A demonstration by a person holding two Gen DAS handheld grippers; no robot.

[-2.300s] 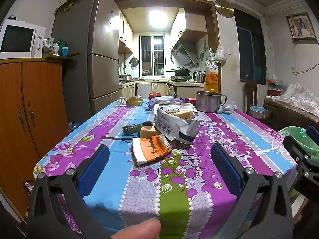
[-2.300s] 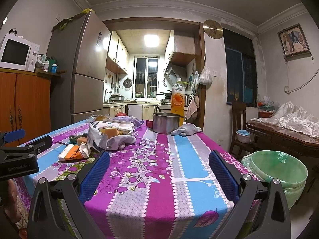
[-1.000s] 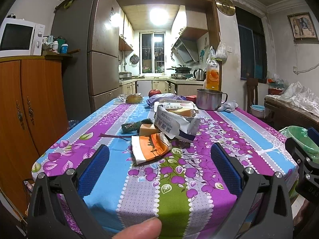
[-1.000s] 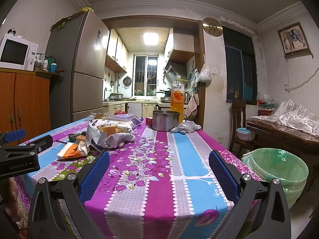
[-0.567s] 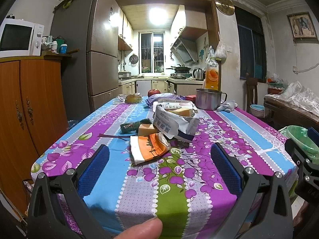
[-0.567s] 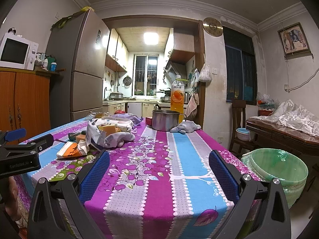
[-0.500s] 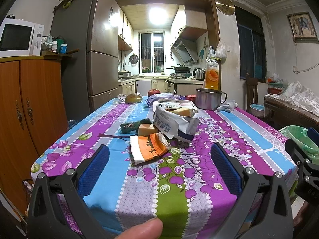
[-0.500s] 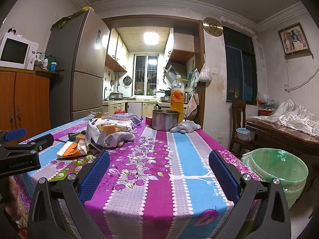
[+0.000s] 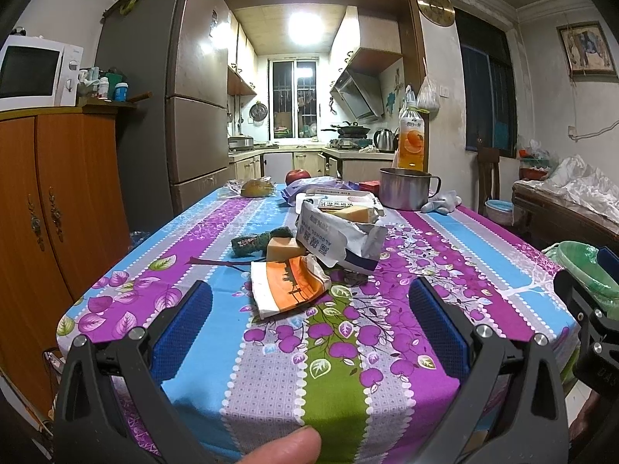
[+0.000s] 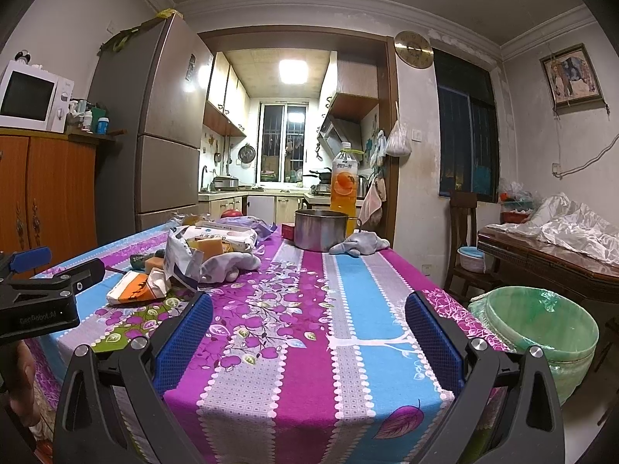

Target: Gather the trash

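A heap of trash lies mid-table: an orange-and-white wrapper [image 9: 288, 284] nearest me, a torn white wipes packet [image 9: 334, 237] behind it, yellow sponge pieces [image 9: 284, 248] and a dark green scrubber [image 9: 251, 241]. The wrapper also shows in the right wrist view [image 10: 133, 288]. My left gripper [image 9: 309, 328] is open and empty, short of the wrapper near the table's front edge. My right gripper [image 10: 307, 336] is open and empty over the table's right front part. A green-lined trash bin [image 10: 539, 328] stands on the floor right of the table.
The flowered tablecloth [image 9: 174, 263] also bears a steel pot [image 9: 404, 193], an orange drink bottle [image 9: 412, 139], a grey cloth [image 9: 441, 202], a white box [image 9: 336, 201], an apple [image 9: 297, 175] and bread. A wooden cabinet [image 9: 50, 208] stands left, a chair and covered side table right.
Both grippers have held nearly still, with only a slight drift of view. Nothing on the table has moved.
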